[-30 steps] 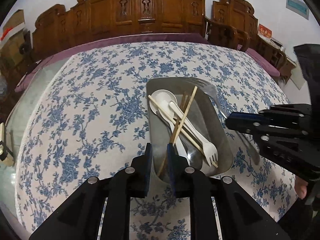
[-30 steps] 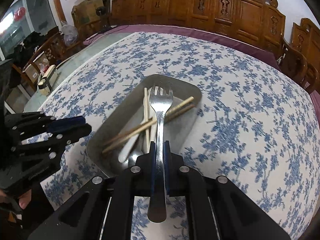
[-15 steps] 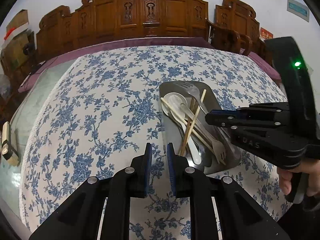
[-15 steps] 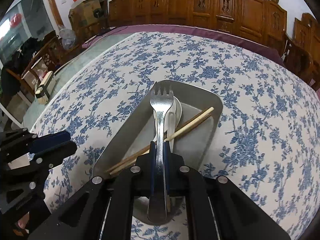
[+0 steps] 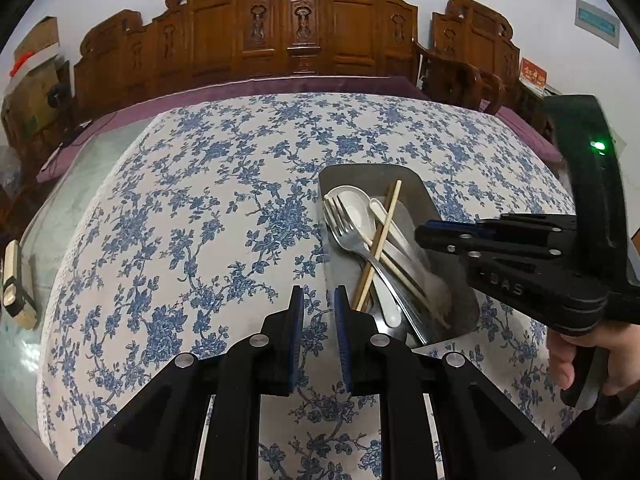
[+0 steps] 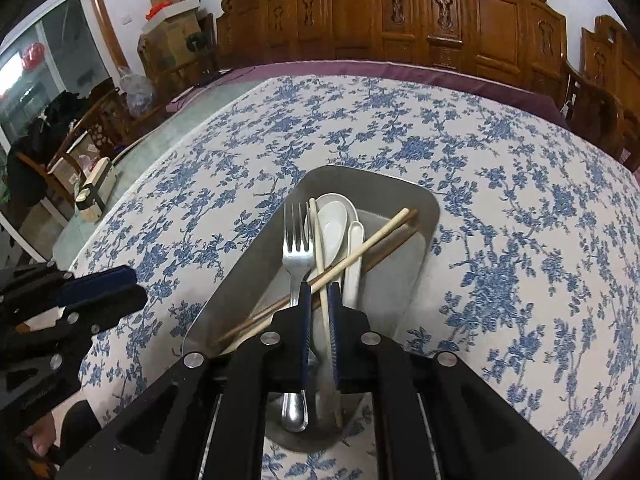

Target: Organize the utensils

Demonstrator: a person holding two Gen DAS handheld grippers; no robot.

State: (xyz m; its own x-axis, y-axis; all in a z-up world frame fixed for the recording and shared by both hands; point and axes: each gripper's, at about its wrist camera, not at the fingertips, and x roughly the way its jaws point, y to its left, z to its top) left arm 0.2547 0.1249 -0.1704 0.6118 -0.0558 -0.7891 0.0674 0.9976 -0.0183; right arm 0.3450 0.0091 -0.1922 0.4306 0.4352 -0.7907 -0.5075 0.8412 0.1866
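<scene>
Nearest, the left tool (image 5: pixel 317 304) hangs over the floral table (image 5: pixel 180 216) just left of the metal tray (image 5: pixel 416 184), its jaws narrowly parted around nothing; the right tool (image 6: pixel 319 300) sits low over the tray's near end, jaws slightly parted with the metal fork (image 6: pixel 297 256) between them, handle by the left pad; the fork lies in the tray beside white spoons (image 6: pixel 334 224) and crossed chopsticks (image 6: pixel 384 236); carved wooden chairs (image 5: pixel 304 32) stand beyond.

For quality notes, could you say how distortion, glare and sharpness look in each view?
Left wrist: strong fisheye bowing of the tablecloth, dark vignette corners, metal fork sharp. Right wrist: same bowing, bright window at left, soft sheen on the metal tray, no obvious blur.
</scene>
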